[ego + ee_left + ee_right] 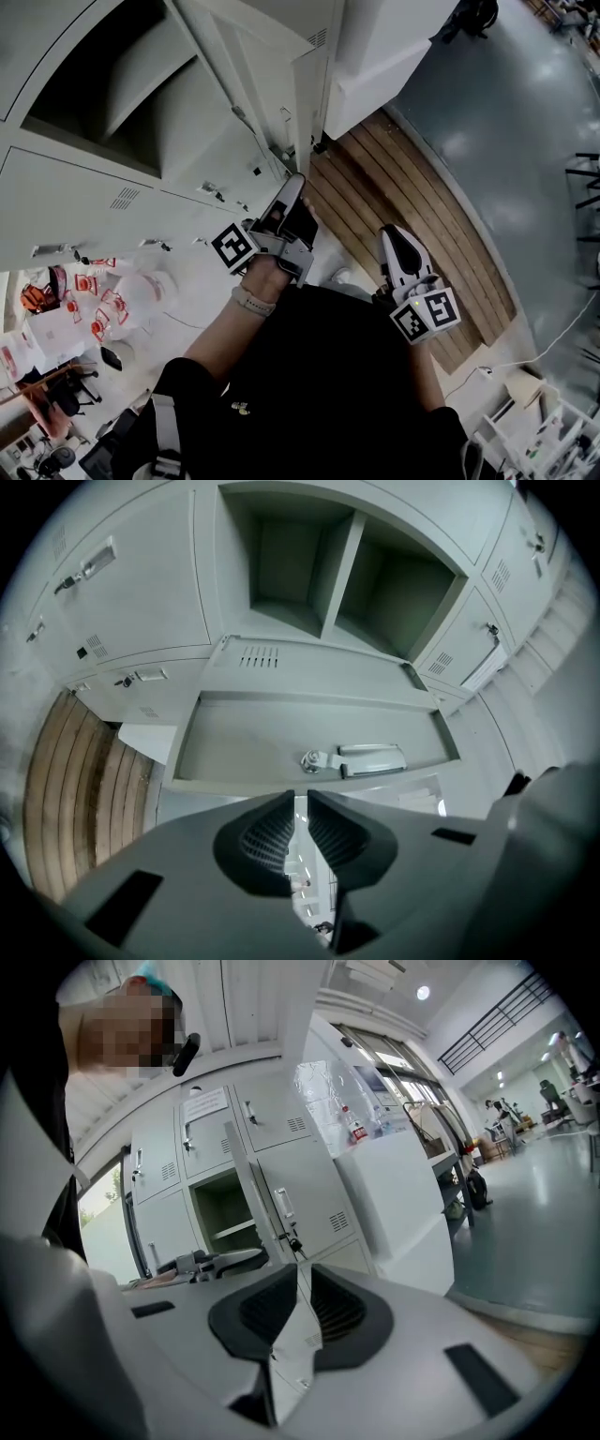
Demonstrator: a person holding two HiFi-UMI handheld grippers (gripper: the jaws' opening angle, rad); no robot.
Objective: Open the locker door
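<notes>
We see the locker door (309, 728) swung out from its open compartment (281, 560). Our left gripper (296, 180) points at its near edge, fingers narrow and empty, likely to push it wider; the right gripper (397, 236), likewise nearly closed, waits clear.

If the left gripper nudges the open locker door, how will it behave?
The locker door looks like folded sheet metal, so probably stiff and light. Standing open, it likely swings rather than tips. Its painted face may be slippery; the latch offers purchase.
</notes>
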